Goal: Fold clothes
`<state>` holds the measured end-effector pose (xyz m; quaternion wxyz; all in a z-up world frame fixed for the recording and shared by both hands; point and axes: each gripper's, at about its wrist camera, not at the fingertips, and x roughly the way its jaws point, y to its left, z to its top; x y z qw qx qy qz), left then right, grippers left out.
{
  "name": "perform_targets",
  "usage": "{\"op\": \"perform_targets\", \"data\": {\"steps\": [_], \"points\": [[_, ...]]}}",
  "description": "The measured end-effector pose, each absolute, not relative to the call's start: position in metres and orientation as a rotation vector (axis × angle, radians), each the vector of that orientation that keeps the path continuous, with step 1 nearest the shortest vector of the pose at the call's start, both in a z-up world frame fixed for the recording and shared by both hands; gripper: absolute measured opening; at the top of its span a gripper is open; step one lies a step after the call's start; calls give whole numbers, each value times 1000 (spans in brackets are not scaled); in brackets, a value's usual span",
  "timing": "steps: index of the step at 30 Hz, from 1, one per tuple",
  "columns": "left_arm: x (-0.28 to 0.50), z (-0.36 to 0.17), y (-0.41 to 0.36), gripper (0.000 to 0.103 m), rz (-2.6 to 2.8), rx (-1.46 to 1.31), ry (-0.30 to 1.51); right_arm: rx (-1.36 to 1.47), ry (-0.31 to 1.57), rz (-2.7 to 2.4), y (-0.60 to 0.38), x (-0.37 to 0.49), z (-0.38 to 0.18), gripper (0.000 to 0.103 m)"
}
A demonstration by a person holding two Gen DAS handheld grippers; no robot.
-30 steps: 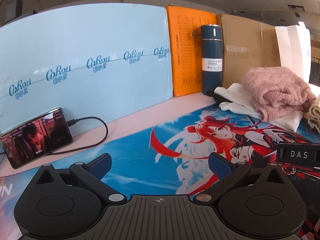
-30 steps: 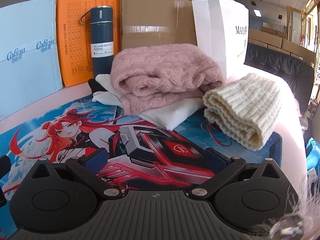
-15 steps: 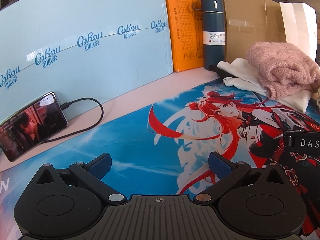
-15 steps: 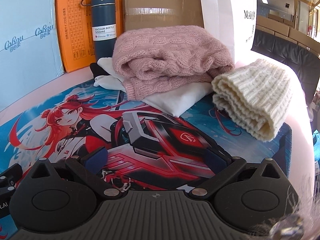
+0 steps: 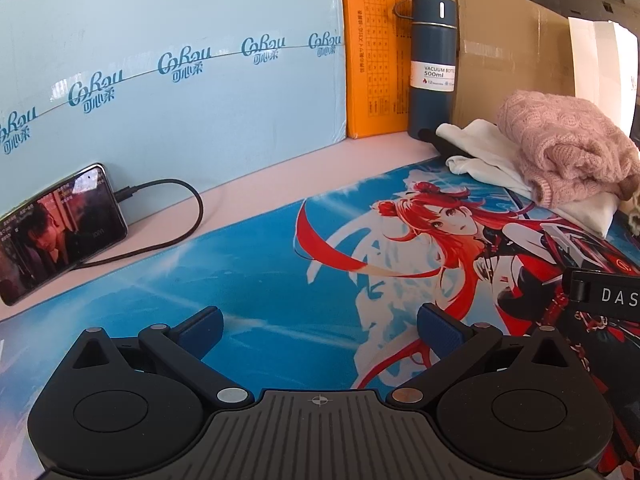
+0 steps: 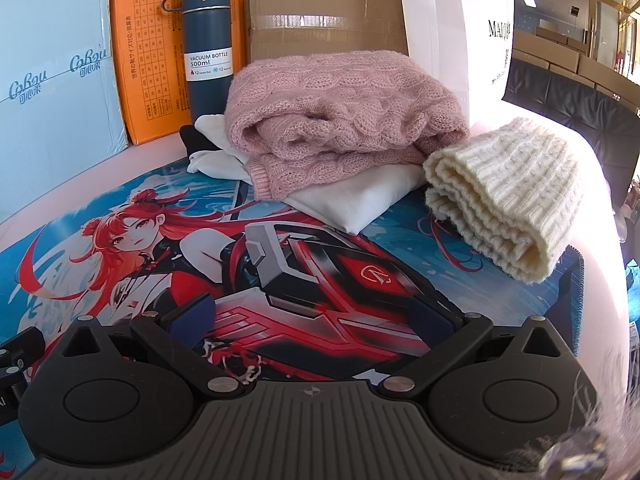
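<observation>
A pink cable-knit sweater (image 6: 340, 120) lies bunched on a folded white garment (image 6: 360, 200) at the back of the anime desk mat (image 6: 100, 280). A folded cream ribbed knit (image 6: 508, 200) lies to their right. The pink sweater (image 5: 560, 144) and white garment (image 5: 488, 156) also show at the far right of the left wrist view. My right gripper (image 6: 312, 316) is open and empty, over the mat in front of the clothes. My left gripper (image 5: 320, 328) is open and empty over the mat's blue part (image 5: 240, 264). The right gripper's side (image 5: 604, 294) shows at the left view's right edge.
A dark blue vacuum bottle (image 6: 208, 40) stands behind the clothes against an orange box (image 6: 144, 60), a cardboard box (image 6: 320, 4) and a white paper bag (image 6: 460, 28). A light blue box (image 5: 168, 72) lines the back. A phone (image 5: 56, 232) with a cable (image 5: 176, 224) leans at left.
Both grippers have tipped downward and moved a little closer to the clothes, which now sit larger and lower in view. Both stay open.
</observation>
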<state>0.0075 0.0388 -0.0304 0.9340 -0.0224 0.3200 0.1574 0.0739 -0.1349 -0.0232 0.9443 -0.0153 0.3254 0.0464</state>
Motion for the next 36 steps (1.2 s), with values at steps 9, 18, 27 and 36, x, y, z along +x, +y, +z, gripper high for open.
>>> {"op": "perform_targets", "data": {"steps": [9, 18, 27, 36], "points": [[8, -31, 40, 103, 320, -55, 656, -31, 663, 93, -135, 74, -23, 103], [8, -31, 40, 103, 321, -54, 656, -31, 663, 92, -135, 74, -23, 103], [8, -31, 40, 103, 321, -55, 656, -31, 663, 92, -135, 74, -24, 103], [8, -32, 40, 103, 321, -55, 656, -31, 663, 92, -135, 74, -24, 103]]}}
